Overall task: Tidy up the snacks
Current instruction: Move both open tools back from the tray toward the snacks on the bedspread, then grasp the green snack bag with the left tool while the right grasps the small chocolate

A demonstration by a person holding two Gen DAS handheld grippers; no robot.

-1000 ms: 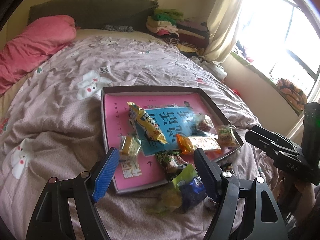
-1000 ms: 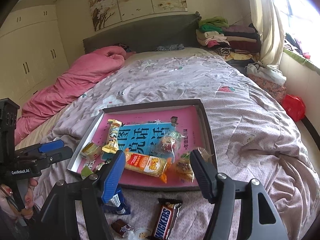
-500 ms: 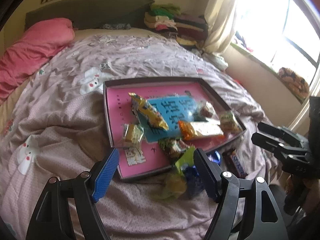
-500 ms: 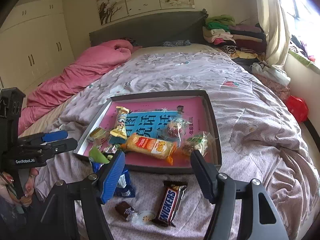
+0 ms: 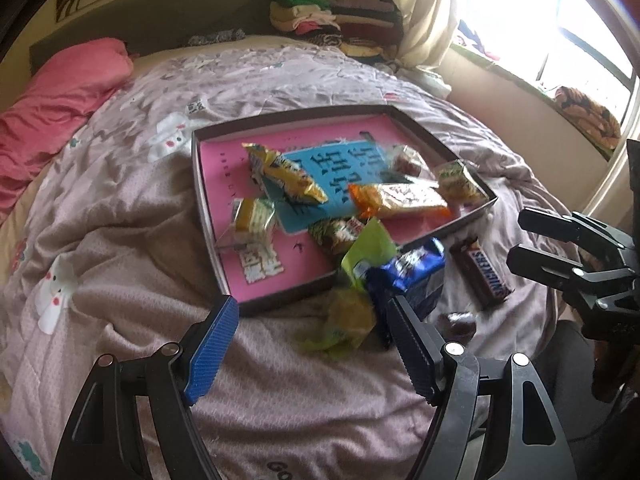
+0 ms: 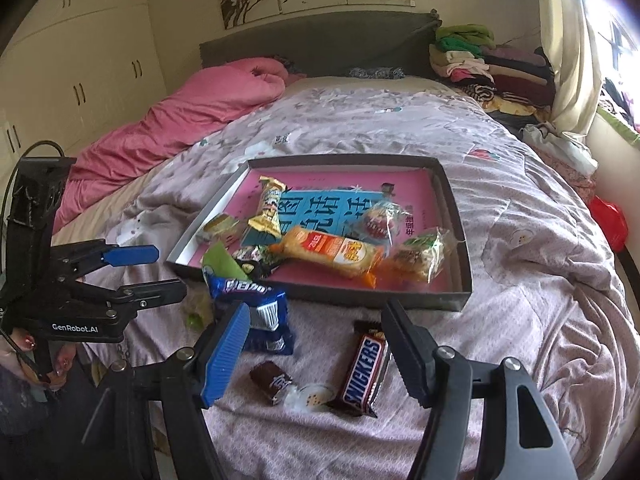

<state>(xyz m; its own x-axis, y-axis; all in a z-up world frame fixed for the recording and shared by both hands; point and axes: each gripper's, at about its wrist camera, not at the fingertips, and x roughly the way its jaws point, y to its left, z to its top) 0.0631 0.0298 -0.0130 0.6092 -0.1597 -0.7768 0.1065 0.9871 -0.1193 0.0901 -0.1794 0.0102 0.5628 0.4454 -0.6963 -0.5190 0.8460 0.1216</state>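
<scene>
A shallow box (image 5: 199, 184) (image 6: 456, 216) with a pink floor lies on the bed and holds several snack packets, among them an orange cracker pack (image 6: 330, 254) (image 5: 400, 200). In front of it on the quilt lie a blue Oreo pack (image 6: 256, 304) (image 5: 412, 276), a Snickers bar (image 6: 364, 368) (image 5: 482, 272), a small brown candy (image 6: 272, 380) and a green wrapper (image 5: 348, 320). My left gripper (image 5: 310, 348) is open and empty just before the green wrapper. My right gripper (image 6: 316, 344) is open and empty above the Snickers and candy.
A pink blanket (image 6: 192, 120) lies at the bed's left side. Folded clothes (image 6: 480, 64) are stacked by the headboard. A window and curtain (image 5: 424, 20) are at the right. The quilt is rumpled around the box.
Both grippers have pulled back from the box toward the bed's near edge, so the loose snacks on the quilt now show. Both stay open.
</scene>
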